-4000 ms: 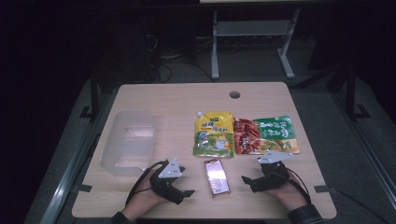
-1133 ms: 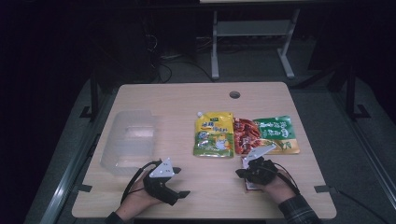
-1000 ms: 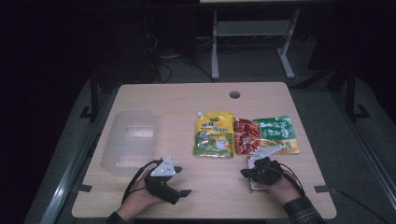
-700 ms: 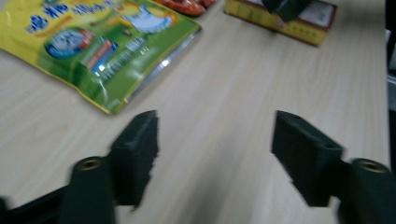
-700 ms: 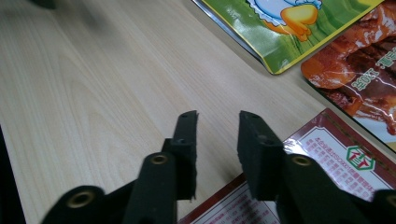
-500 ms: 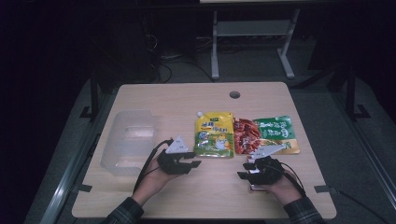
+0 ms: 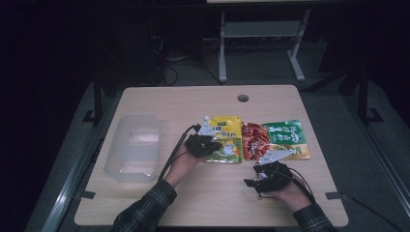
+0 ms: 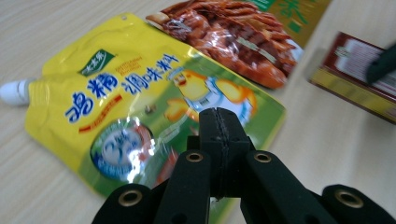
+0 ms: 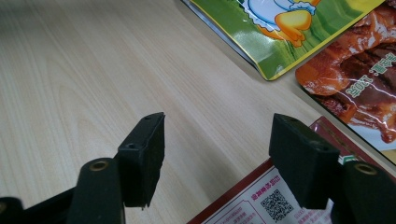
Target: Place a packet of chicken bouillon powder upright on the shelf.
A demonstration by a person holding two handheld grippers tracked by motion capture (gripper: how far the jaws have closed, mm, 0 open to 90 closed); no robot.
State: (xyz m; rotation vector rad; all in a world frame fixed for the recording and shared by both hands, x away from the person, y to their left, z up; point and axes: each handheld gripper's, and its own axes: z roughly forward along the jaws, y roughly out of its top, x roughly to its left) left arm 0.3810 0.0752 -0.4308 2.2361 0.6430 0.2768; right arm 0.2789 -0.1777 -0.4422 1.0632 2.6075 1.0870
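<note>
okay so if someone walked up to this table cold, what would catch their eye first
Most likely the bright yellow seasoning pouch with a cartoon chicken, mid-table, with the left gripper shut right over it. Beside it lies a snack packet showing glossy red meat on a green pack. Nearer the front edge, the right gripper stands open over a dark red box, and a clear plastic container sits at the table's left.

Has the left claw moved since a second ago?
Yes. The left claw went from the table's near edge up and rightward onto the yellow pouch, its jaws closing with nothing between them.
</note>
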